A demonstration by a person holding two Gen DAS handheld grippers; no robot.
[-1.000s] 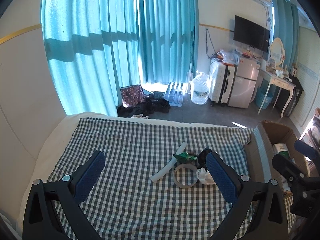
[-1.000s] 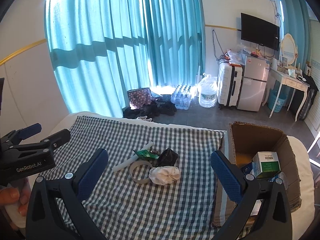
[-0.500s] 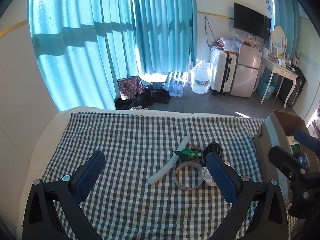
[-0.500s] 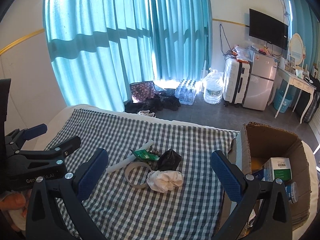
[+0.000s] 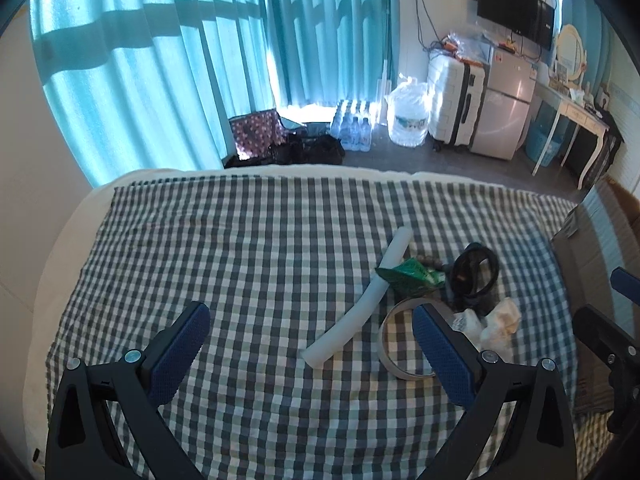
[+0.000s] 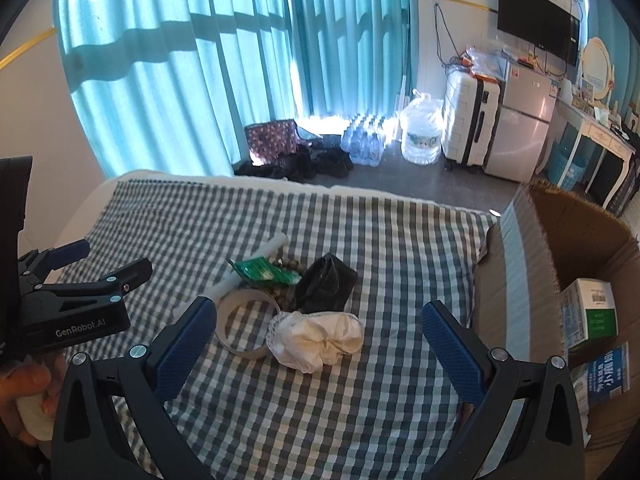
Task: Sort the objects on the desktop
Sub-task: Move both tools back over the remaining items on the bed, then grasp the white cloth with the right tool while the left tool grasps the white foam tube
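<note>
Both grippers spread wide, nothing held. Left gripper (image 5: 308,340) hovers above the checked cloth (image 5: 248,264); right gripper (image 6: 318,340) hovers over the crumpled white cloth (image 6: 320,340).

5 items clustered on the checked cloth: white tube (image 5: 362,308) lying diagonal, green packet (image 5: 408,276) resting across it, tape ring (image 6: 244,324) flat and touching the crumpled white cloth, black bag (image 6: 326,284) just behind.

Cardboard box (image 6: 516,280) at the right edge holds a green-and-white carton (image 6: 592,312).
</note>
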